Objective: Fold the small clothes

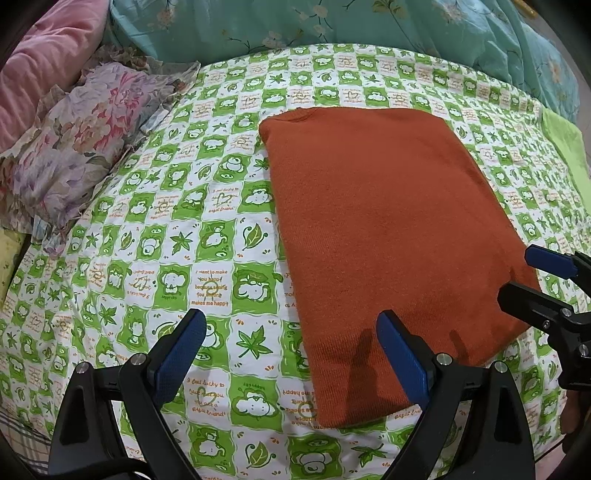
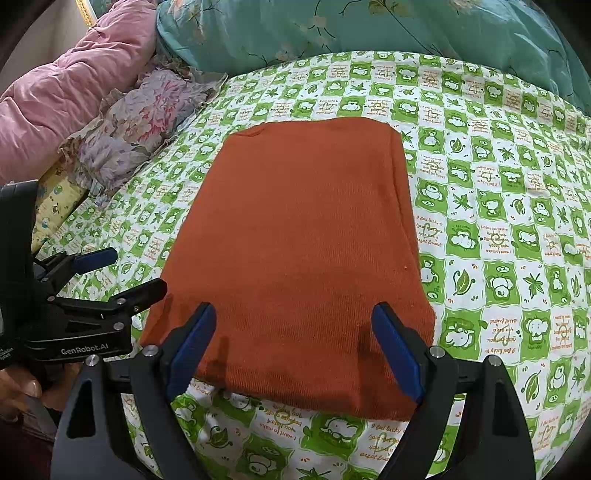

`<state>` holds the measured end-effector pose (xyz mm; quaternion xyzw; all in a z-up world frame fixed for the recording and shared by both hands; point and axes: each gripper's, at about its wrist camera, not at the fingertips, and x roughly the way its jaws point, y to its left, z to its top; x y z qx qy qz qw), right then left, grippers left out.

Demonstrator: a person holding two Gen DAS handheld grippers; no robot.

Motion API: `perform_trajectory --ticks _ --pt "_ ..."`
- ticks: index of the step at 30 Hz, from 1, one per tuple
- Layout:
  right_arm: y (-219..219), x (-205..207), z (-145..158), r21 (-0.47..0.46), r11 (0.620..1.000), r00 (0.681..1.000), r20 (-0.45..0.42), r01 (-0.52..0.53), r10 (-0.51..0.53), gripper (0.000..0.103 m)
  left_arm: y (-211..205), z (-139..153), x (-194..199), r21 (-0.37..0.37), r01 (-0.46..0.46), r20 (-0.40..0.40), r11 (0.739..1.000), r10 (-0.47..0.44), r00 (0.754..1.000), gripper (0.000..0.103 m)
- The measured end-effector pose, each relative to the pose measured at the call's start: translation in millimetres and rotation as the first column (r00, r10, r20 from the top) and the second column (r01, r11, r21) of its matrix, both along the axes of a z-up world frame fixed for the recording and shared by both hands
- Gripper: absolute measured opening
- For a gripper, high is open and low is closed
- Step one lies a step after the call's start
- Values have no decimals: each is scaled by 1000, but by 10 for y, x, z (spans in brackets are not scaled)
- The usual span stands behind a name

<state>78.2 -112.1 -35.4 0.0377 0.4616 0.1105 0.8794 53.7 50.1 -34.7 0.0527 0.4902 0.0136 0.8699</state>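
A rust-orange knit garment (image 1: 384,229) (image 2: 303,251) lies flat on the bed as a long folded rectangle, its near hem toward me. My left gripper (image 1: 291,332) hovers open over the garment's near left corner, one blue pad over the sheet, the other over the cloth. My right gripper (image 2: 295,325) stands open above the near hem, both pads over the cloth, nothing held. The right gripper (image 1: 532,280) also shows open at the right edge of the left wrist view. The left gripper (image 2: 129,271) appears open at the left of the right wrist view.
The bed carries a green-and-white checked sheet (image 1: 177,236) (image 2: 498,229). A floral pillow (image 1: 81,147) (image 2: 140,125) and a pink quilt (image 1: 44,62) (image 2: 74,85) lie at the left, a teal floral quilt (image 1: 332,22) (image 2: 369,29) at the back. A hand (image 2: 18,391) holds the left gripper.
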Motion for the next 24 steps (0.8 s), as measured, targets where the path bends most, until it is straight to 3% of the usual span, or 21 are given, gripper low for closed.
perform_trajectory --ticks 24 --pt "-187 103 67 29 997 997 36 65 -66 86 387 49 224 -8 -111 48 994 111 993 94"
